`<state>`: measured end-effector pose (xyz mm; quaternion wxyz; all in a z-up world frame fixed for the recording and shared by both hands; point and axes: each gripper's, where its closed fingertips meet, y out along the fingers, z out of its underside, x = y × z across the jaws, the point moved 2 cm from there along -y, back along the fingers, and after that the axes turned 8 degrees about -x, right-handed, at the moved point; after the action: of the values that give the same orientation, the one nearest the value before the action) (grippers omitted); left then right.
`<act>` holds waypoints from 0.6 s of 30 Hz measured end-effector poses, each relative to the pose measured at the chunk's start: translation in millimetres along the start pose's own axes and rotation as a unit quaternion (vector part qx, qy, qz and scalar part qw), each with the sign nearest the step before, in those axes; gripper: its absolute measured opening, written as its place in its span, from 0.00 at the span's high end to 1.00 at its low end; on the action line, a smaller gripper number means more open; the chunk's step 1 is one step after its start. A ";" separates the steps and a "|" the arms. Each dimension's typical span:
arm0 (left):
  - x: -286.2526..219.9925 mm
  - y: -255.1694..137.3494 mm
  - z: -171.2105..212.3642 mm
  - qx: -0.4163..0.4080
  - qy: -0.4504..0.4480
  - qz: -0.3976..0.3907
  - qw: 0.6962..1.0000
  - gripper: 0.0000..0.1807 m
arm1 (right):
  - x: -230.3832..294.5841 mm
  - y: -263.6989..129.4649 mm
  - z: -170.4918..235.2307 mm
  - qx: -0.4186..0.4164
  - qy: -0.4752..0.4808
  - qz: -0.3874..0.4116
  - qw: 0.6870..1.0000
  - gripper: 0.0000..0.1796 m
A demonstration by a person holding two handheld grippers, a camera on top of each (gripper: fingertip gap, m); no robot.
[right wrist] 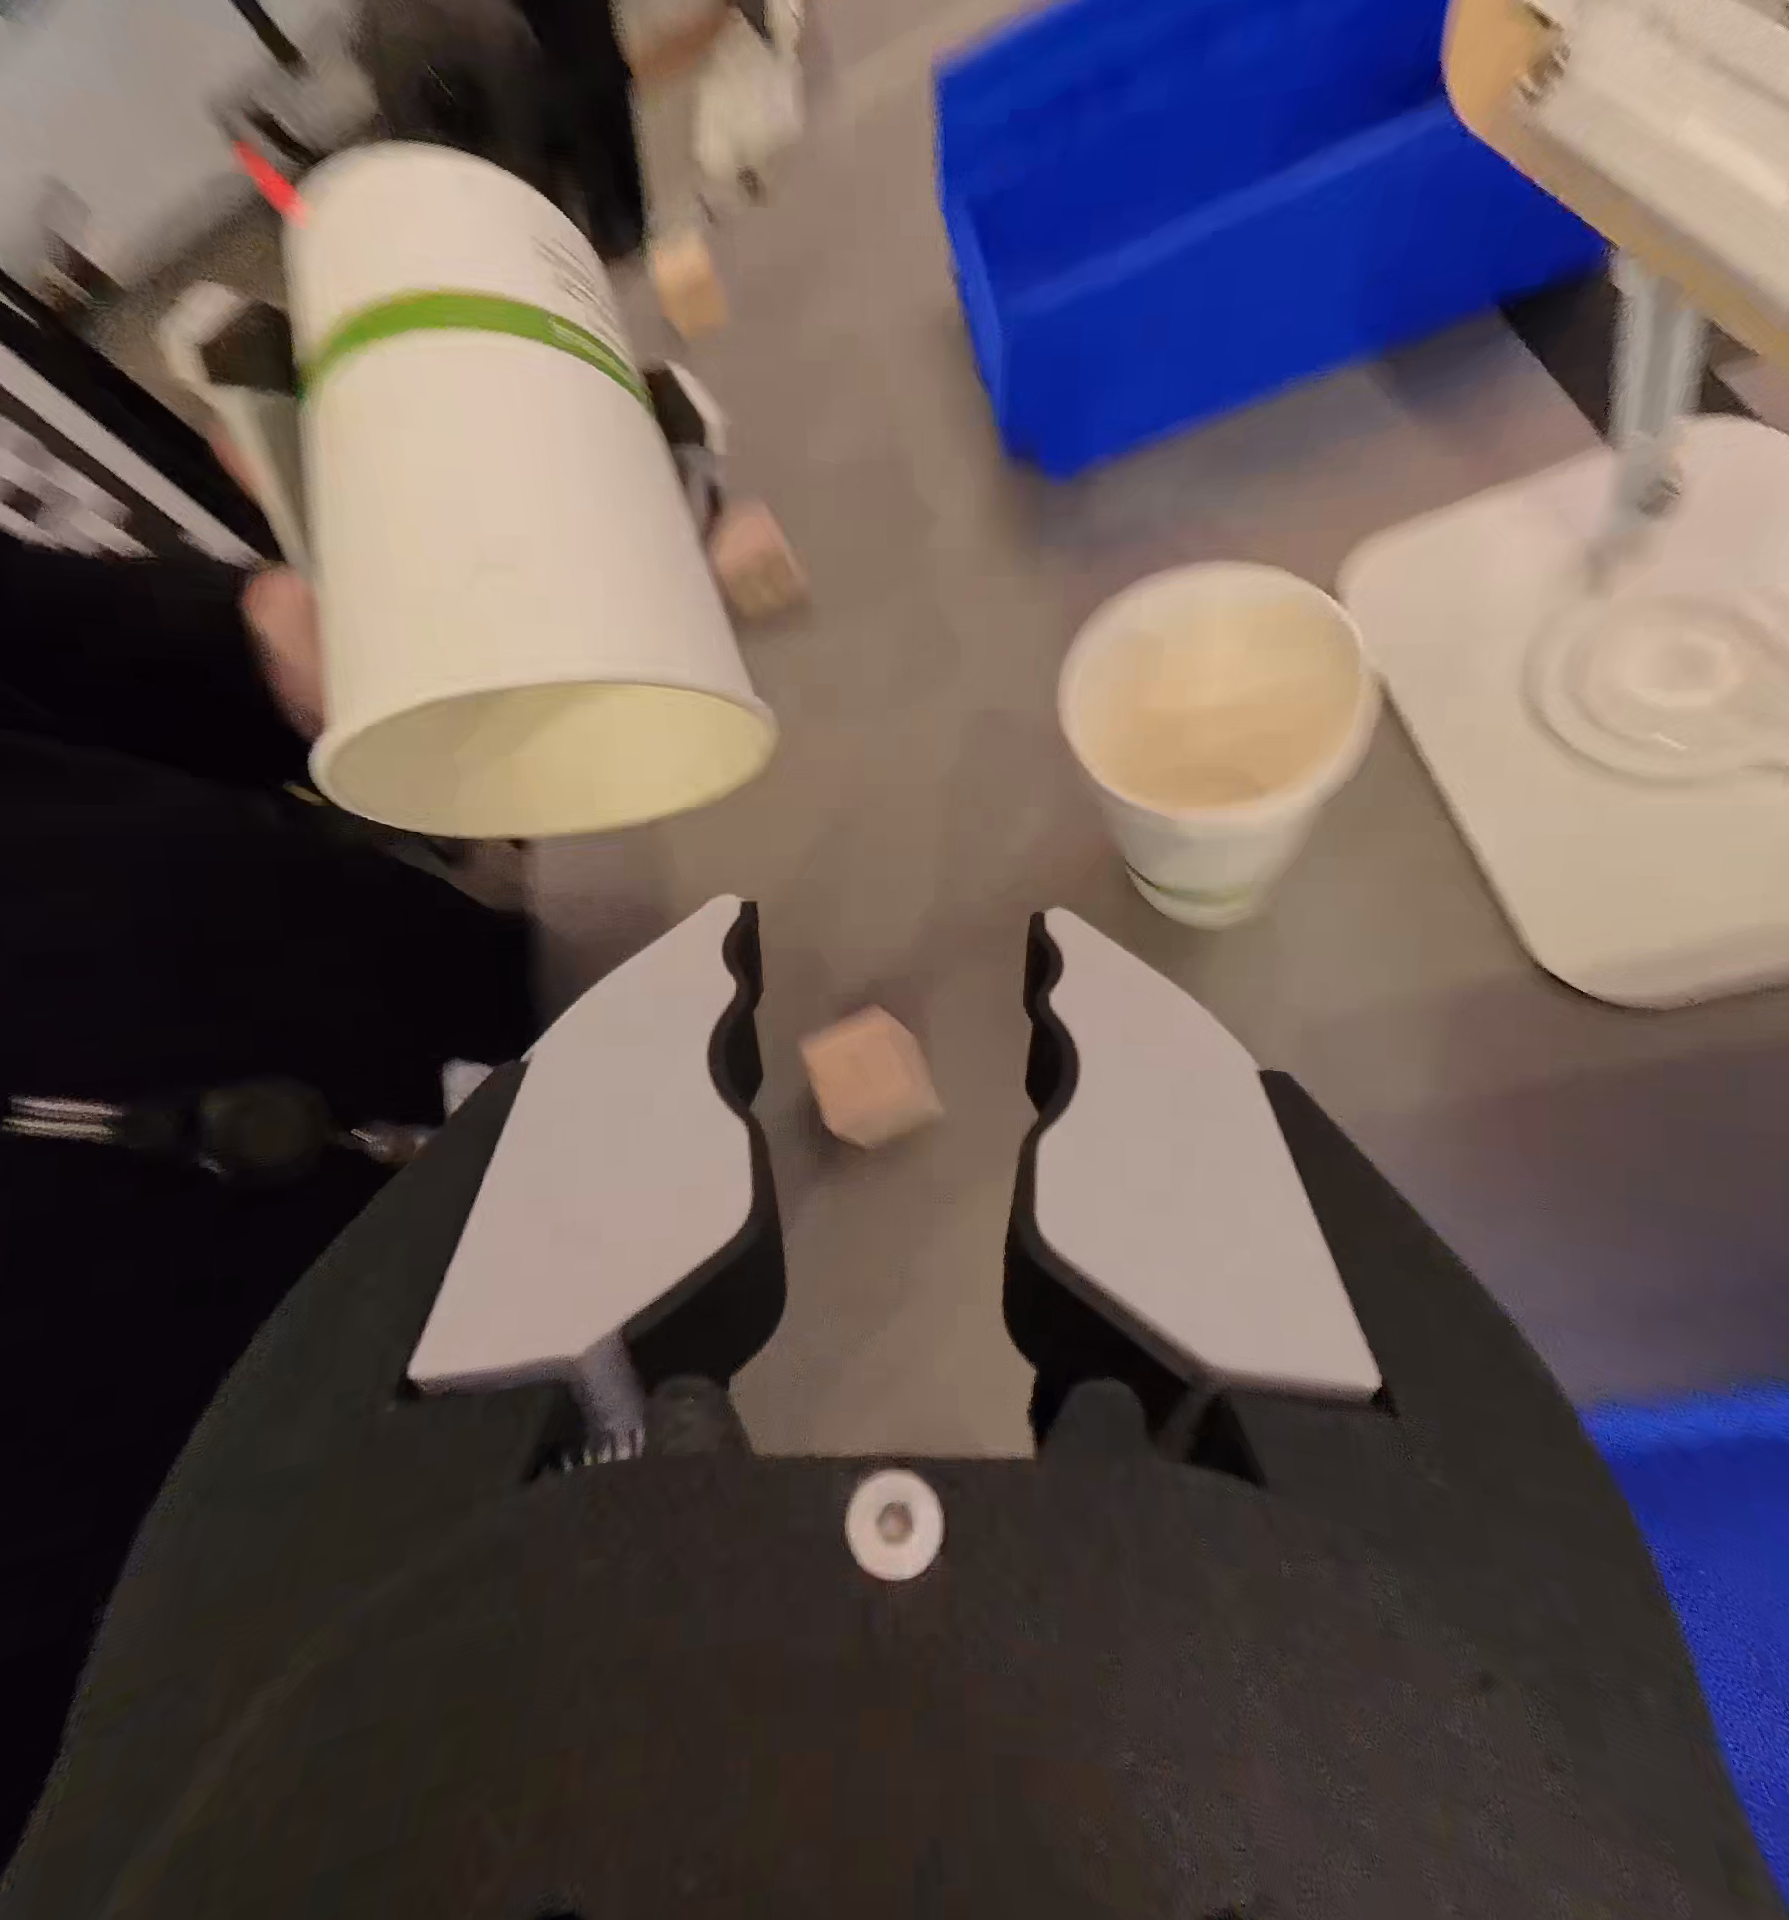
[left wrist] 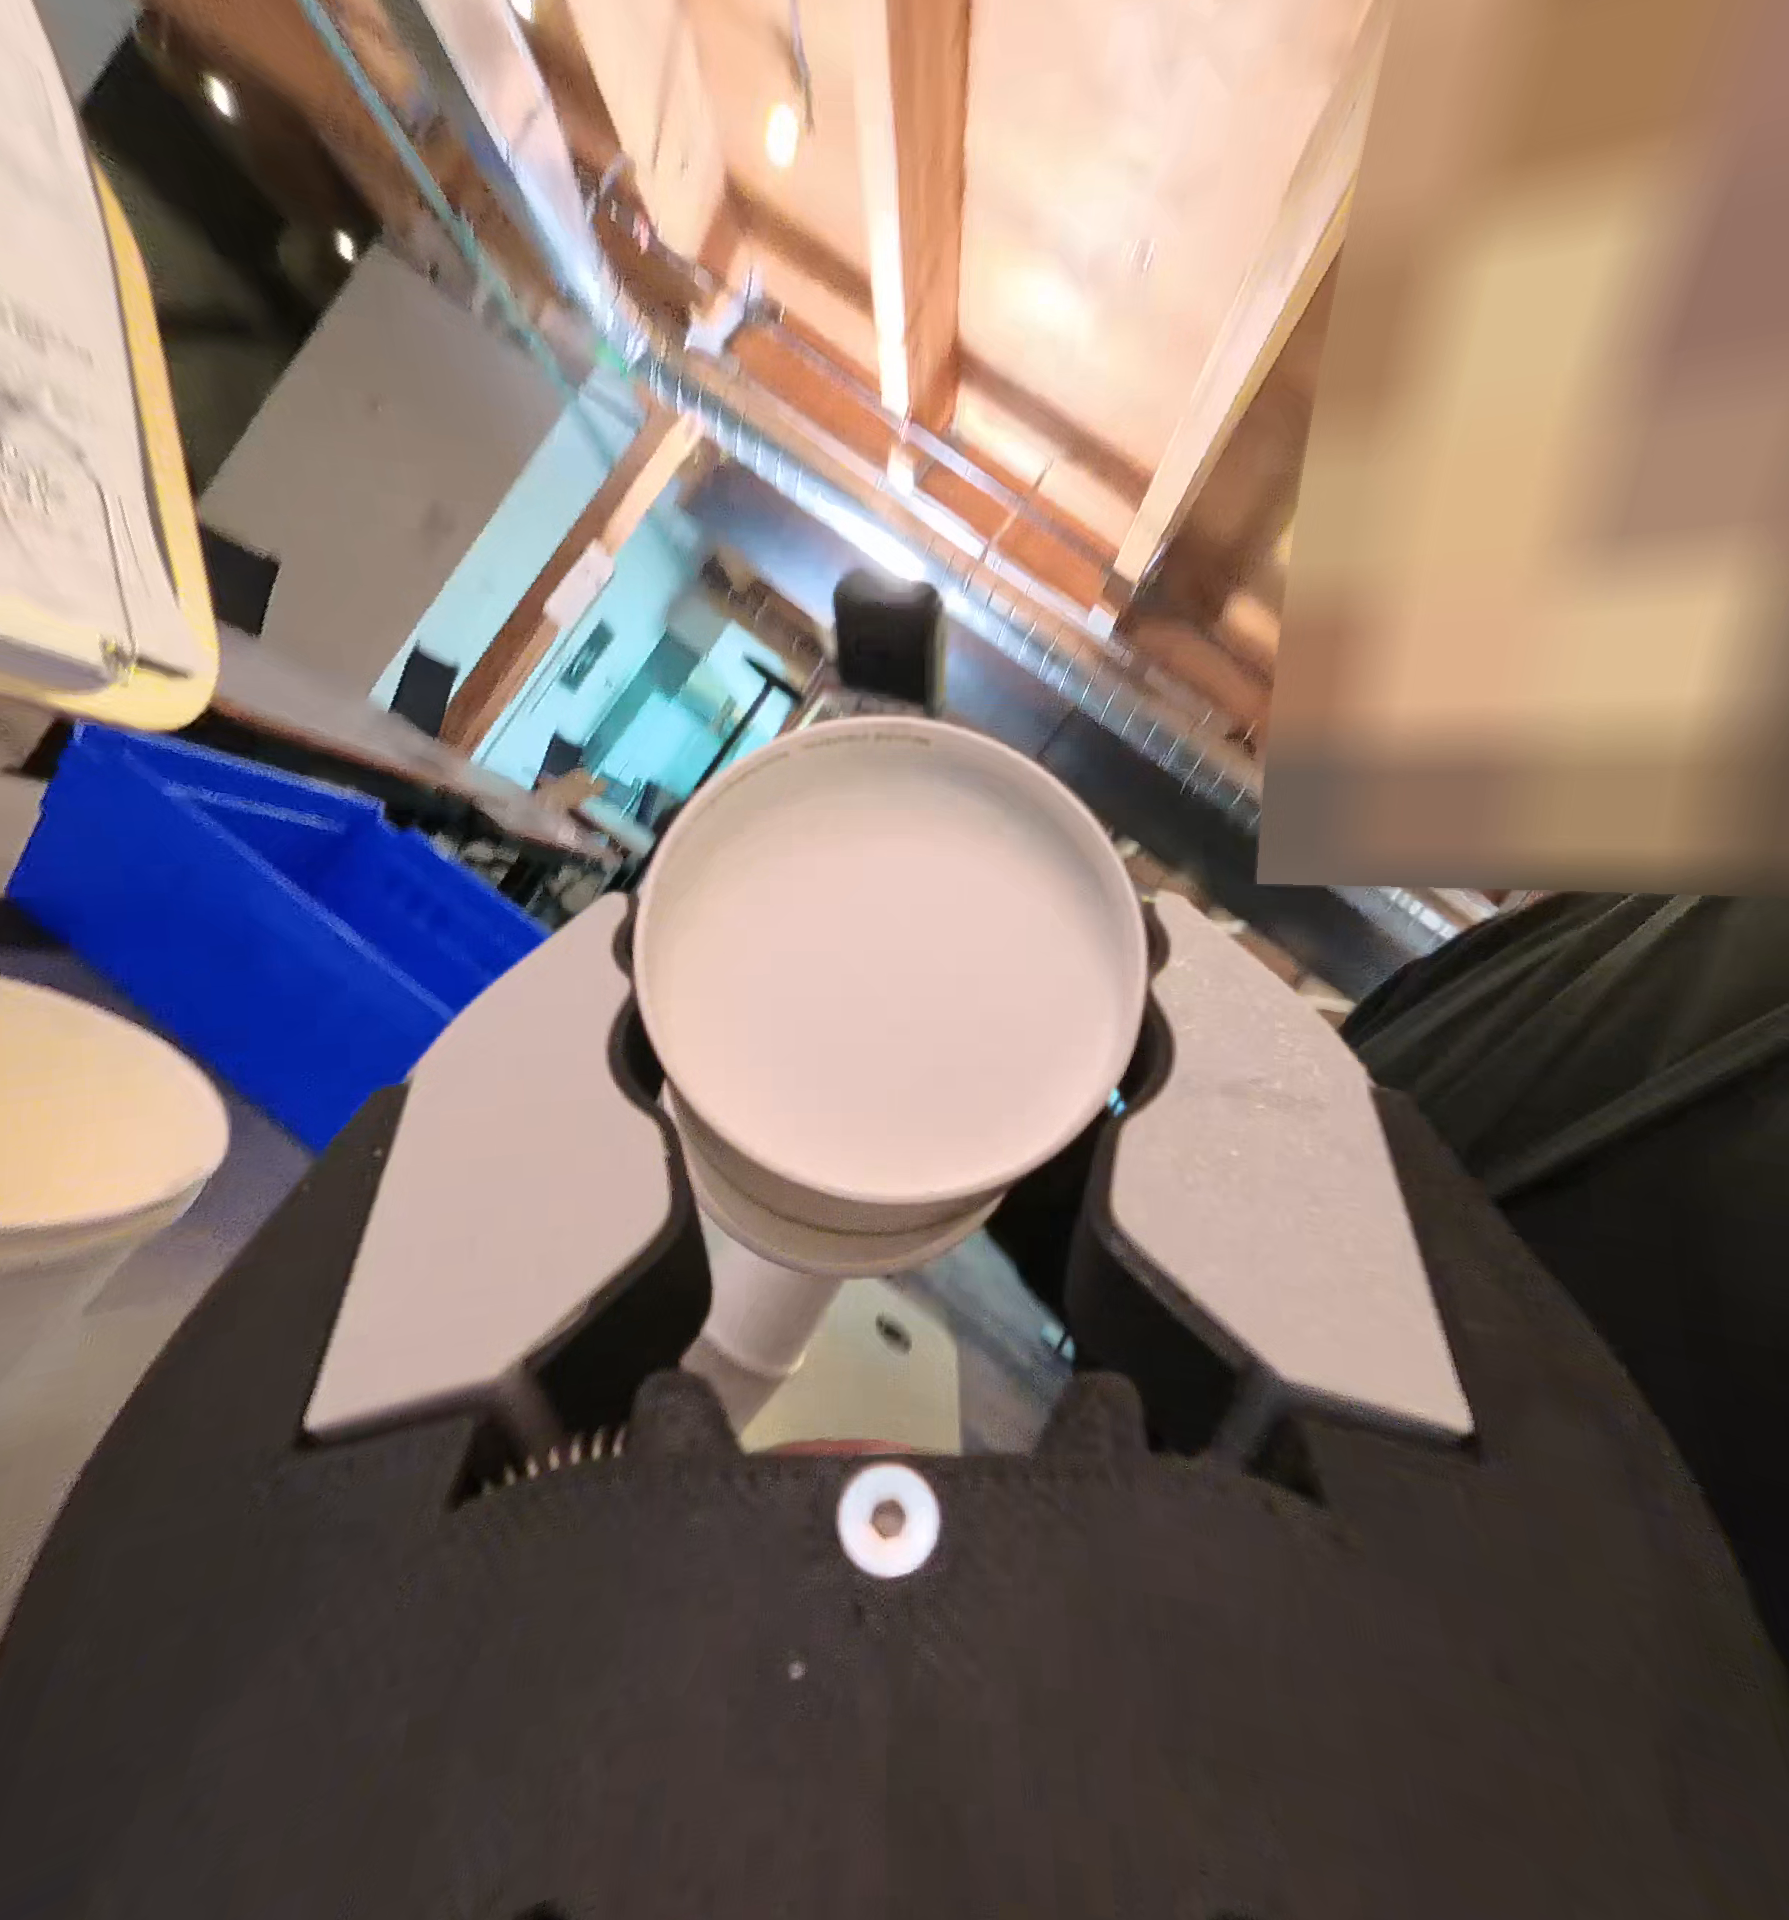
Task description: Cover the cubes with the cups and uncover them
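Note:
My left gripper (left wrist: 888,935) is shut on a white paper cup (left wrist: 885,987); I see its flat bottom between the fingers. In the right wrist view this cup (right wrist: 495,499), with a green band, hangs in the air, tilted, mouth toward the camera. My right gripper (right wrist: 895,925) is open and empty above the grey table. A wooden cube (right wrist: 869,1075) lies on the table between and below its fingers. A second cup (right wrist: 1217,727) stands upright to the right; it also shows in the left wrist view (left wrist: 48,1132). Two more cubes (right wrist: 760,561) (right wrist: 690,289) lie farther back.
A blue bin (right wrist: 1222,239) stands at the back right, also in the left wrist view (left wrist: 246,914). A white stand base (right wrist: 1638,769) with a pole holds a clipboard with papers (right wrist: 1679,125) at the right. A person in dark clothing (right wrist: 142,935) is at the left.

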<state>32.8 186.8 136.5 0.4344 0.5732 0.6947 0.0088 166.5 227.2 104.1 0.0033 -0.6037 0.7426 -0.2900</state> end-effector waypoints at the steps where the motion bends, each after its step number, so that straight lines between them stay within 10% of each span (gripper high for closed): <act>1: -4.1 -0.5 -5.6 -0.019 -0.006 0.011 1.000 0.52 | 8.8 6.9 -4.7 -0.029 0.020 -0.035 0.999 0.73; 11: -18.2 2.7 -9.3 -0.107 -0.037 0.060 0.992 0.51 | 53.6 73.1 -26.8 -0.183 0.150 -0.234 0.943 0.98; 18: -11.8 -19.5 -22.2 -0.071 0.041 -0.006 0.997 0.50 | 23.1 49.0 -41.1 -0.130 0.106 -0.164 0.972 1.00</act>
<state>3.4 181.4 147.4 0.4450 0.5355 0.7134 0.0792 101.9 229.0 125.0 -0.2012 -0.6784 0.6609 -0.2501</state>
